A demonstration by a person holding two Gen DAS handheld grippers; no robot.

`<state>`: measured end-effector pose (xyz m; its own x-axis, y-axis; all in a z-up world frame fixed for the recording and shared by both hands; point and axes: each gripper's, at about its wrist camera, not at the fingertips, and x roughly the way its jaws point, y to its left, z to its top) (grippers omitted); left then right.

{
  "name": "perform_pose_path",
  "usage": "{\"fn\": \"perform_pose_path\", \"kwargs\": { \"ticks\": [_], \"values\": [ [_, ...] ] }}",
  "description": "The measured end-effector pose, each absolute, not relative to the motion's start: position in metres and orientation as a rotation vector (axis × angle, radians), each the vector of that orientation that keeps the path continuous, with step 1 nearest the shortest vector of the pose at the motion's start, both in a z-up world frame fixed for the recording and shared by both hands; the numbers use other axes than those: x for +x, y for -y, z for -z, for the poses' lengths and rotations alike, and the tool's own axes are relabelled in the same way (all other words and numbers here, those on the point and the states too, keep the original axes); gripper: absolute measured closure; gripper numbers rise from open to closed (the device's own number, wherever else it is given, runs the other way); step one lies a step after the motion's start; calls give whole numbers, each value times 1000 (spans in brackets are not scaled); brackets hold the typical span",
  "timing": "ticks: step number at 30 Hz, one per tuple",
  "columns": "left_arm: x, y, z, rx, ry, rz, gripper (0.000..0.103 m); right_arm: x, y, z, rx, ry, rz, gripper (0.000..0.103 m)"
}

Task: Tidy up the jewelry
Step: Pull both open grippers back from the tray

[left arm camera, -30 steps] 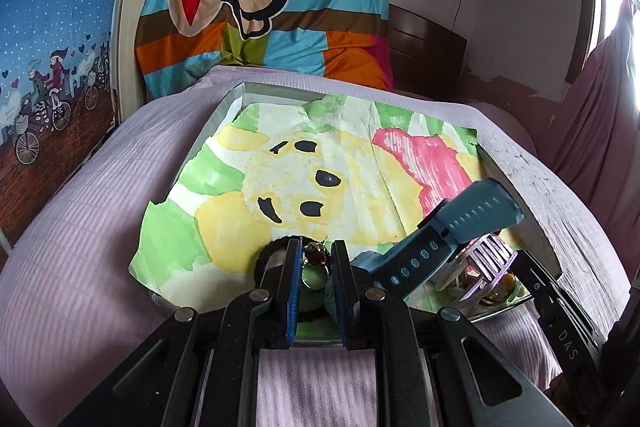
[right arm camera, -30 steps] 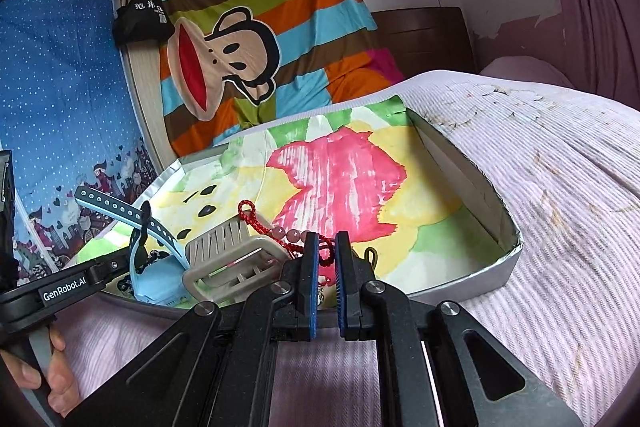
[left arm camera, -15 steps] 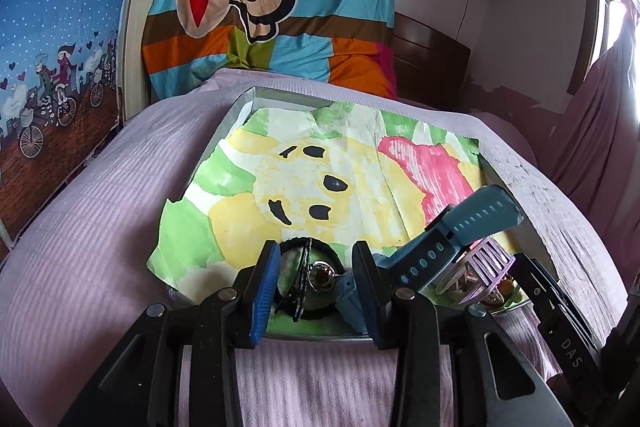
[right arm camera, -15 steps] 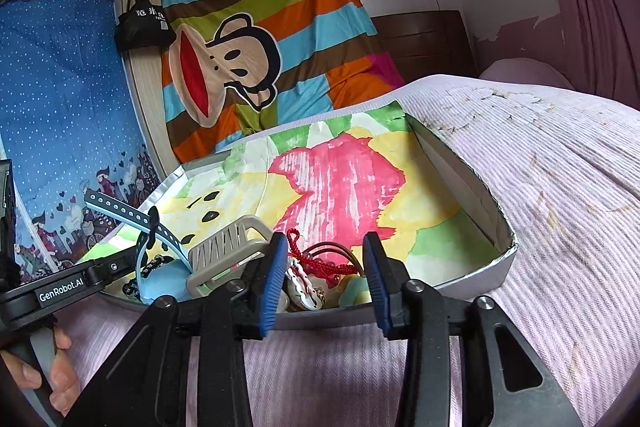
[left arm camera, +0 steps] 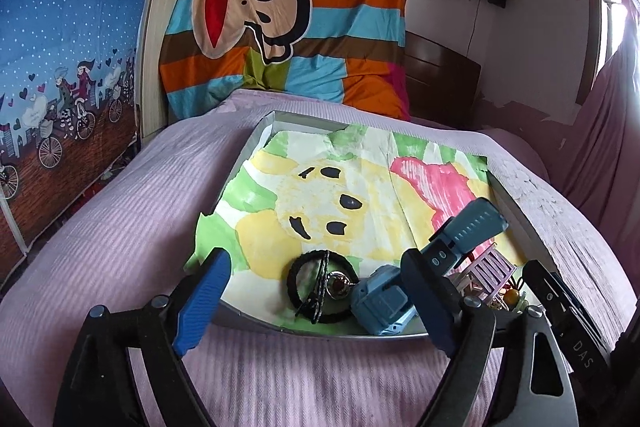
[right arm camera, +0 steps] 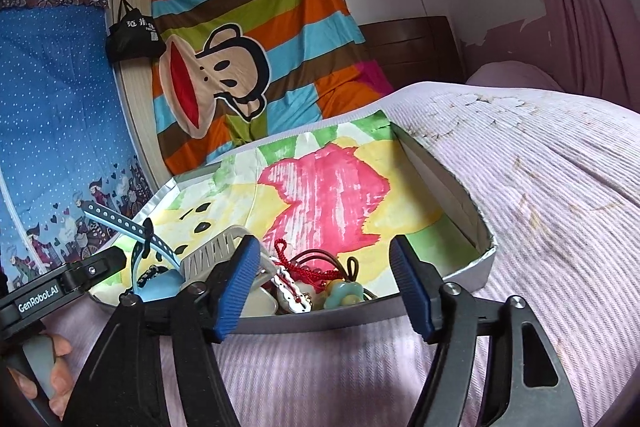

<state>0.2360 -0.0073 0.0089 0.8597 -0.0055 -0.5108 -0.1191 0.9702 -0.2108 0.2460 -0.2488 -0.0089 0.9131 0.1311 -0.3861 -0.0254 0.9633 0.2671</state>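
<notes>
Judging handling first: the black band [left arm camera: 320, 283] with its metal charm [left arm camera: 338, 285] looks light and floppy, so pinch the cord rather than the shiny charm, which would likely slip; the blue watch [left arm camera: 384, 301] is stiffer and heavier, best taken across the body, not the strap sticking up. Left tongs [left arm camera: 316, 301] are spread wide and empty, hovering at the near rim of the tray [left arm camera: 256, 323]; band sits just ahead between the tips, watch just inside the right tip. Right tongs [right arm camera: 326, 287] are also spread wide, holding nothing, over the near tray wall [right arm camera: 482, 267]; red cord [right arm camera: 298, 269], white-and-red charm [right arm camera: 292, 293] and pale flower piece [right arm camera: 342, 295] lie tangled just ahead between the tips, grey comb [right arm camera: 218, 253] behind the left tip. Cords look soft and snag-prone, so expect neighbours to drag along; all of it is in the tray's near end
</notes>
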Motion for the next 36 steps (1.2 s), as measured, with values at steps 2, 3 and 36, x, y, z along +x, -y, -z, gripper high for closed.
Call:
{"fn": "perform_pose_path", "kwargs": {
  "ticks": [2, 3, 36],
  "values": [
    [234, 8, -12, -229, -528, -69, 12, 243, 251, 7, 269, -404, -76, 35],
    [232, 8, -13, -226, -523, -74, 10, 241, 252, 6, 271, -399, -72, 31],
    [85, -9, -50, -141, -321, -101, 0, 80, 233, -68, 47, -247, -111, 2]
  ]
}}
